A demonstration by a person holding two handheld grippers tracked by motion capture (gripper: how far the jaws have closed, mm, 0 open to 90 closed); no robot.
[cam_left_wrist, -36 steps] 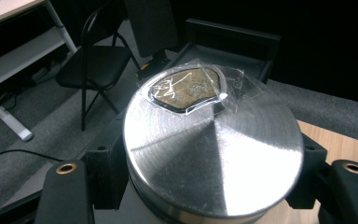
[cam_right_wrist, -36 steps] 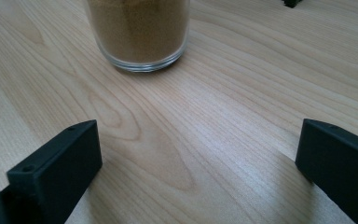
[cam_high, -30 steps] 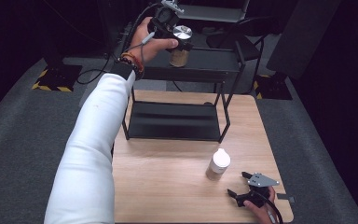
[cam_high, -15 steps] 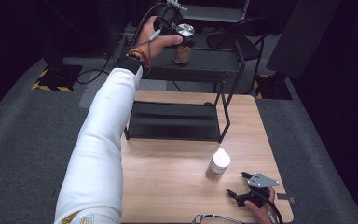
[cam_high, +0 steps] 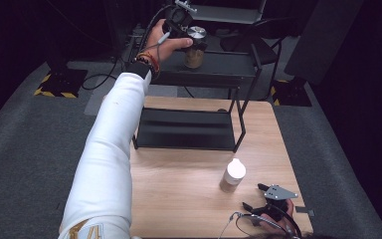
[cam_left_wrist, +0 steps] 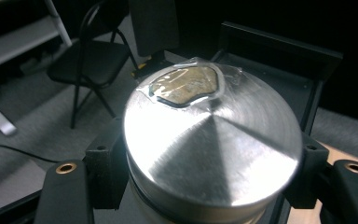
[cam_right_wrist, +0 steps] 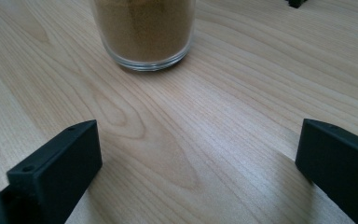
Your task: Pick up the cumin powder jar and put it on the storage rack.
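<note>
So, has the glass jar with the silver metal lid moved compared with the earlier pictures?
Yes. The glass jar with the silver metal lid, clamped in the left tool, has come lower and slightly right, onto the top shelf of the black metal rack.

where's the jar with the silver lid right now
In the high view it sits at top centre, on the top shelf of the black rack, with the jar clamped in the left gripper.
</note>
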